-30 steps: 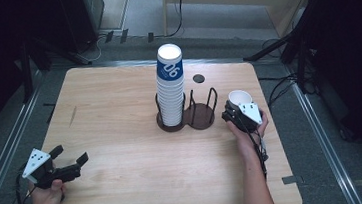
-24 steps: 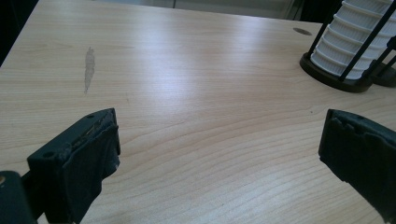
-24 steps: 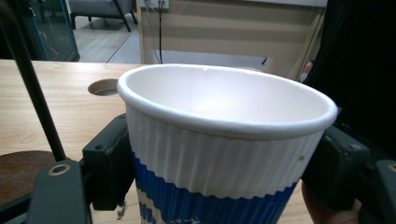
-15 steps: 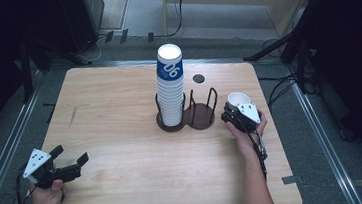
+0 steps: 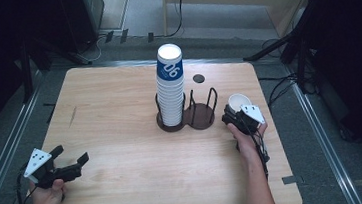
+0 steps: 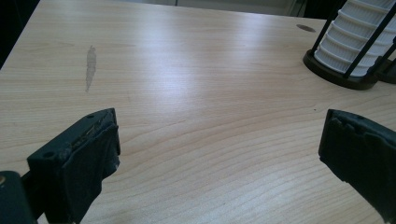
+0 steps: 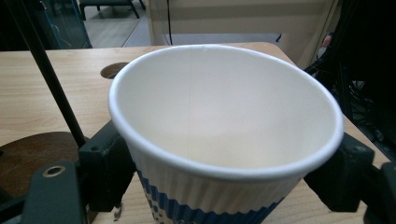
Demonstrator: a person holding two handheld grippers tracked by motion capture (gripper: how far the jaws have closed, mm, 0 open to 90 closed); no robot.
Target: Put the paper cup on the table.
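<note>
a light wooden table with rounded corners carries everything. near its middle stands a dark two-ring cup holder. the holder's left ring has a tall stack of paper cups in it; the right ring is bare. just right of the holder a single paper cup stands upright on the wood. behind the holder is a small round hole in the tabletop, and well left of the holder a faint grey smear marks the wood.

Blue band on top cup of stack reads "06".
</note>
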